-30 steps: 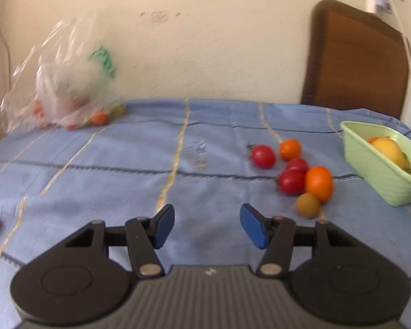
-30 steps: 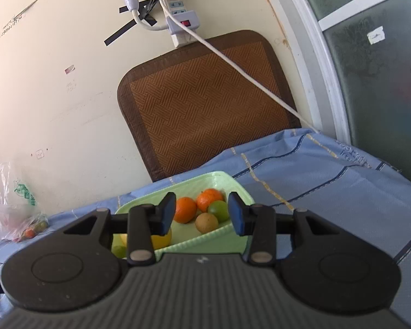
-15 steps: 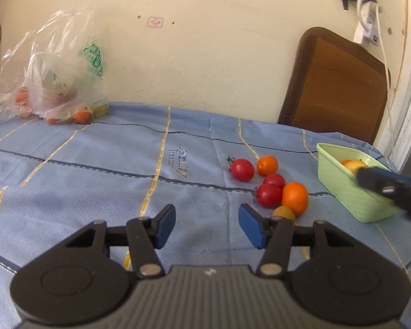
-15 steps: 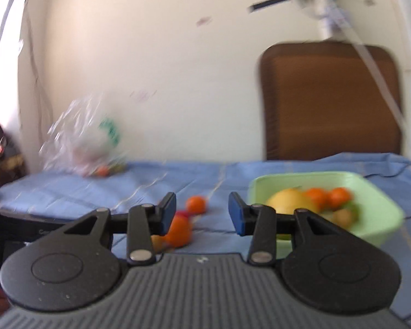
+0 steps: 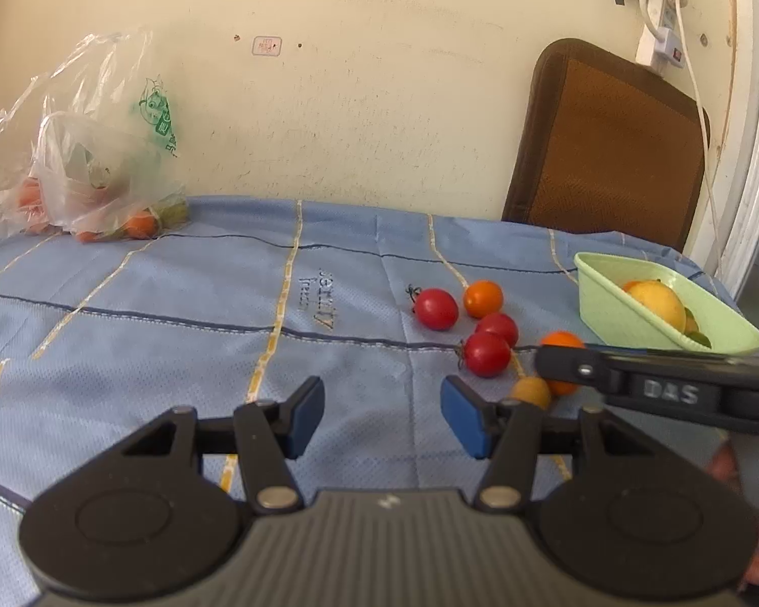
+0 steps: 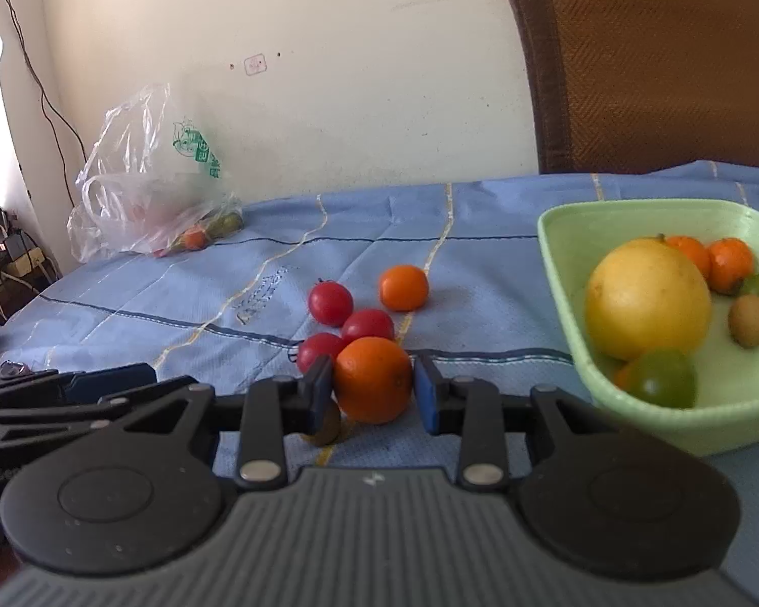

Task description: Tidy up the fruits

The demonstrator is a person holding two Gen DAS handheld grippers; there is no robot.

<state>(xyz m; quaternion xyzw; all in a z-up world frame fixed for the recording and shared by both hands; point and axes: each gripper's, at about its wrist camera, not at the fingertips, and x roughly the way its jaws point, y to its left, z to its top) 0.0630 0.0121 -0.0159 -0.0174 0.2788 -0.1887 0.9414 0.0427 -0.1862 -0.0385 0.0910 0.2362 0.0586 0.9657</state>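
Orange tangerine between right tool pads

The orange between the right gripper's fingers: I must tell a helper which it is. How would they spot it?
Start at the green tray on the blue cloth. Left of it lies a cluster of fruit; the orange is its nearest and largest piece, bigger than the red tomatoes behind it.

Orange tangerine, pale-green basket, blue striped cloth.
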